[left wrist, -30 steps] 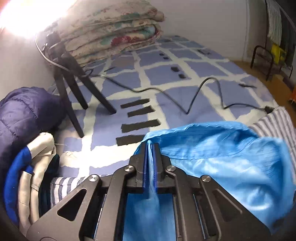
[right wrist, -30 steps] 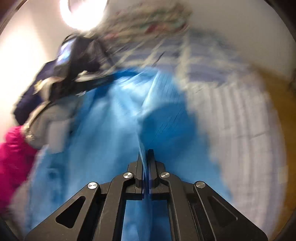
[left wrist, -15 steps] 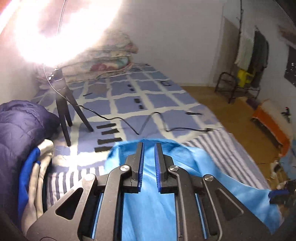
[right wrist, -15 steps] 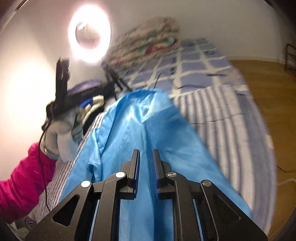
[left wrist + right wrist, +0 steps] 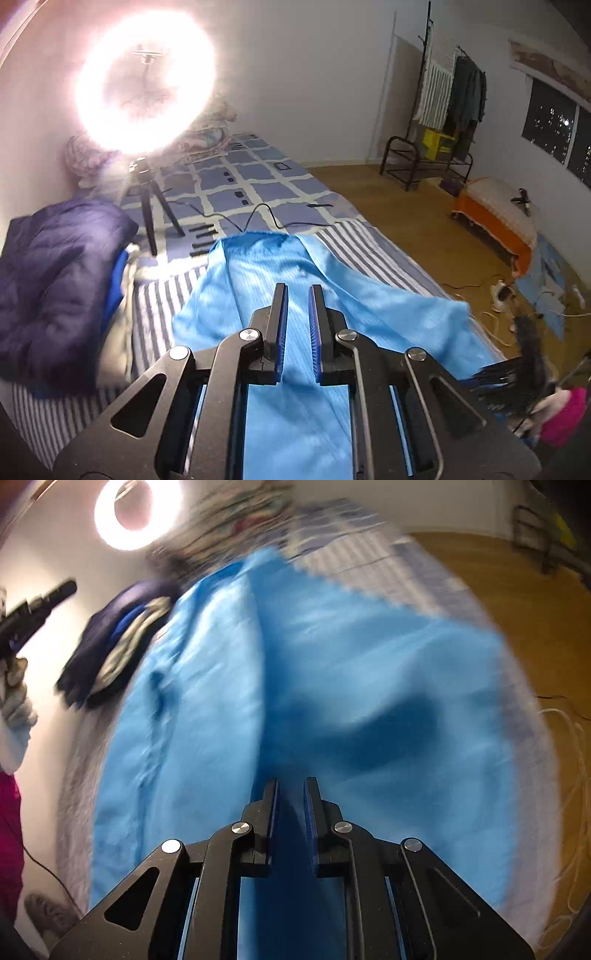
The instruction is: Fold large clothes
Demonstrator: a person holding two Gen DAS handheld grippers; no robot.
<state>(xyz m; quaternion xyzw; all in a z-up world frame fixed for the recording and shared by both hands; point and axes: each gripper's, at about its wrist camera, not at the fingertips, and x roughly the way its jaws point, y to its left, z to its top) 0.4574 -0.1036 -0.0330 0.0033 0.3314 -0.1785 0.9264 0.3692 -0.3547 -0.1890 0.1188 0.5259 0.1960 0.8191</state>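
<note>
A large bright blue garment [image 5: 295, 280] lies spread lengthwise on the striped sheet of the bed [image 5: 373, 254]. My left gripper [image 5: 297, 291] is open and empty, raised above the near part of the garment. In the right wrist view the same blue garment [image 5: 332, 672] fills the blurred frame. My right gripper [image 5: 291, 786] is open and empty just above it. The left gripper shows at that view's left edge [image 5: 37, 603], and the right one is a blur at the lower right of the left wrist view [image 5: 517, 365].
A pile of folded clothes topped by a dark navy puffer jacket [image 5: 55, 280] sits left of the garment. A ring light [image 5: 146, 83] on a tripod [image 5: 147, 206] and a black cable [image 5: 266, 218] lie on the checked bedspread beyond. Wooden floor [image 5: 424, 221] is to the right.
Both grippers were shut on the blue garment a second ago. They opened, let it drop flat on the bed, and lifted up and back.
</note>
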